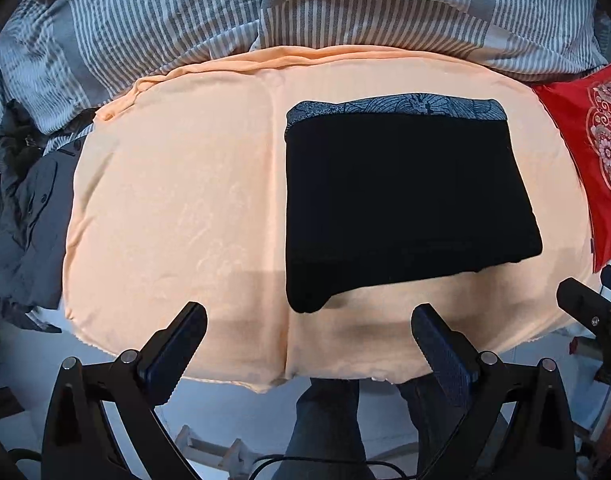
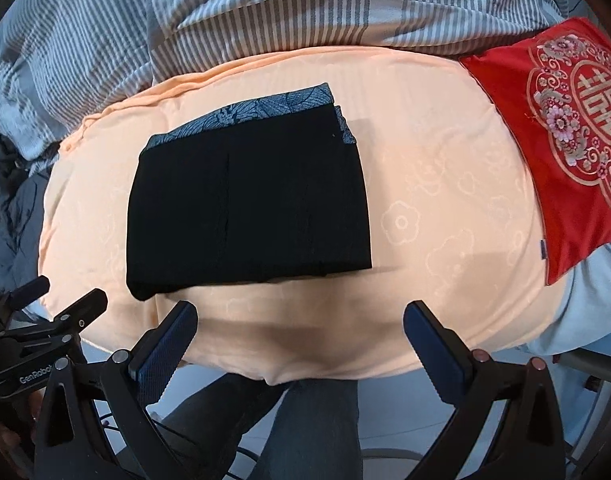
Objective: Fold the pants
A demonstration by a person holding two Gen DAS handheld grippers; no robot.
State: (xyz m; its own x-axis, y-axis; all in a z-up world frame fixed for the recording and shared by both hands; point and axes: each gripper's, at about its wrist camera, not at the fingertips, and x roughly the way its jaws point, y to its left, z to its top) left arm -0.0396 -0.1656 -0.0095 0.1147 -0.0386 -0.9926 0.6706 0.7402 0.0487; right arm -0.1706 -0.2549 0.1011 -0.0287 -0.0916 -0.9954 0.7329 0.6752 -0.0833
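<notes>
- A home bedroom: a rumpled grey-and-white striped duvet [image 1: 145, 20] lies across the bed.
- A red embroidered cushion [image 2: 557, 140] rests on a peach floral-patterned bed cover [image 2: 425, 220].

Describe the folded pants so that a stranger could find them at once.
Find the peach sheet on the bed. The folded pants lie on it as a flat black rectangle, left of the red cushion. Only they are black, with a grey leaf-patterned band along the far edge.

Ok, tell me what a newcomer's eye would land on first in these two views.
The black pants, folded into a neat rectangle with a grey patterned band along the far edge, lie on the peach cushion. To their right sits a bright red embroidered pillow, with striped bedding behind. Both tools hang open and empty over the cushion's near edge.
</notes>
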